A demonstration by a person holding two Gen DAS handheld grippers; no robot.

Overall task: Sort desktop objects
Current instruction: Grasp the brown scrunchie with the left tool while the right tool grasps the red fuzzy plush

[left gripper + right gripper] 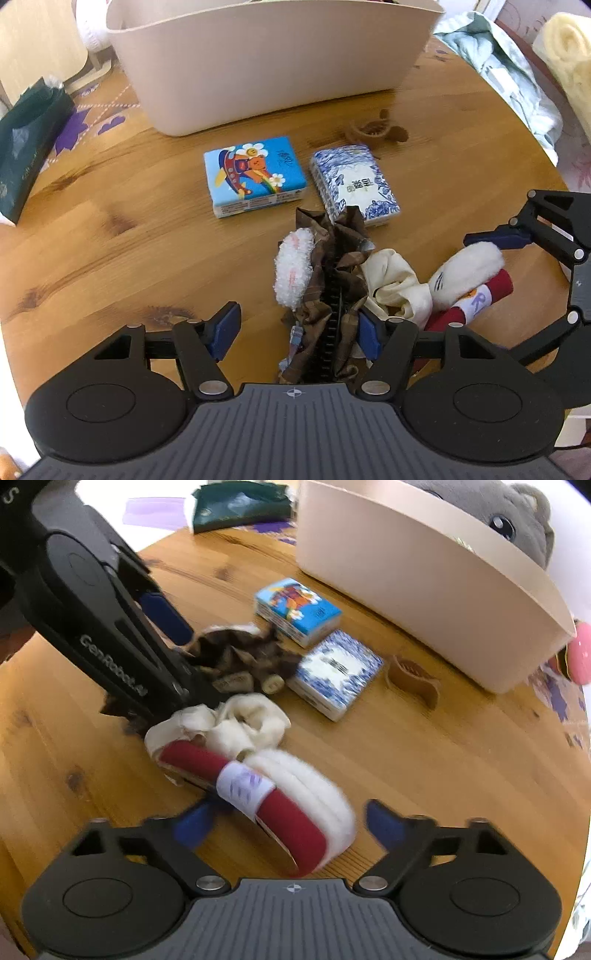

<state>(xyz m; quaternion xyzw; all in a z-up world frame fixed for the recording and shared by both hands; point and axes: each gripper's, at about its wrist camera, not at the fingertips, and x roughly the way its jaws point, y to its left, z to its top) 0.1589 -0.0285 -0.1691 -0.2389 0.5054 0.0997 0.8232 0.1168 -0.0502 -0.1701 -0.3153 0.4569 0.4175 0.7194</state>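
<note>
In the left wrist view my left gripper (pixel 297 332) stands open over a brown fabric hair clip (pixel 332 295) with a white fluffy patch (pixel 293 273). The right pad touches the fabric and the left pad is apart from it. My right gripper (pixel 290 827) is open astride a red and white fluffy headband (pixel 288 805) that lies on the table; neither pad clearly presses on it. A cream scrunchie (pixel 240 723) lies between clip and headband. Two tissue packs lie beyond, one with a blue cartoon (pixel 255 177), the other blue-and-white floral (pixel 354 182).
A beige bin (pixel 266 62) stands at the back of the round wooden table (pixel 110 221), with a grey plush toy (pixel 517 524) in it. A small brown claw clip (pixel 373 131) lies before it. A dark green tissue box (pixel 29 147) sits far left, crumpled cloth (pixel 509 74) far right.
</note>
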